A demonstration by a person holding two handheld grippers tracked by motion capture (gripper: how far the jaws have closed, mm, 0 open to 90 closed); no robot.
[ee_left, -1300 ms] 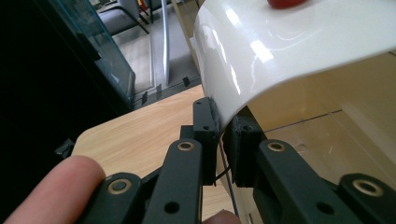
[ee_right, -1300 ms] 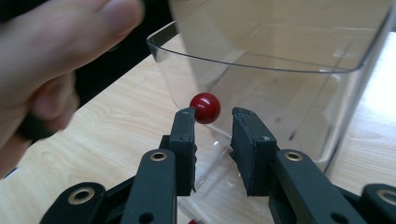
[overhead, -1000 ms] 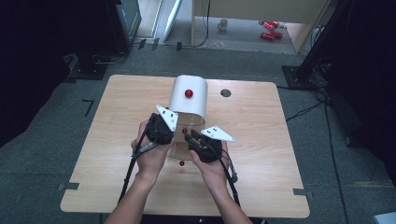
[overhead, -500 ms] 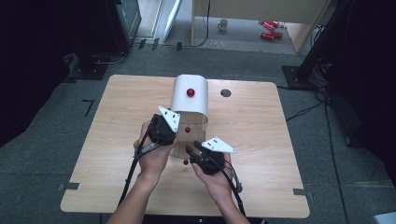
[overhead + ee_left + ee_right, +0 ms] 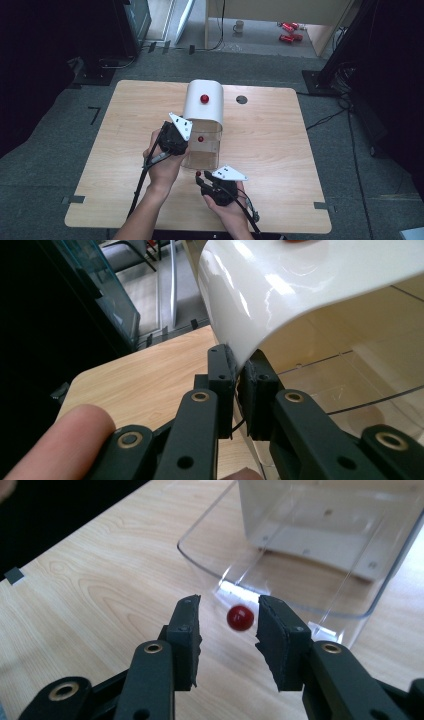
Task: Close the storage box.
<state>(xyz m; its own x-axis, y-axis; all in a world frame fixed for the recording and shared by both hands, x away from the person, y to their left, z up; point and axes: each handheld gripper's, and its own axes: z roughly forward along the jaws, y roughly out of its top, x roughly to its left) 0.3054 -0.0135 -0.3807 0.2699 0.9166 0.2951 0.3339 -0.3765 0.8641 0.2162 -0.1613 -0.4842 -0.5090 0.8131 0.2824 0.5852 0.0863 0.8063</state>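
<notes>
**Left claw clamped on white cover; right claw spread around red ball**

The left gripper (image 5: 239,395) is pinching the lower edge of the white curved cover (image 5: 203,102), its jaws pressed on either side of the wall. The right gripper (image 5: 227,630) is holding its jaws spread, with a small red ball (image 5: 240,617) lying between them on the wooden table (image 5: 280,150), just outside the clear plastic drawer (image 5: 280,575). A second red ball (image 5: 201,138) is sitting inside that drawer.

A light wooden table (image 5: 125,150) carries a white-hooded clear bin (image 5: 202,125) near its middle; a red ball (image 5: 240,617) lies toward the near edge.
</notes>
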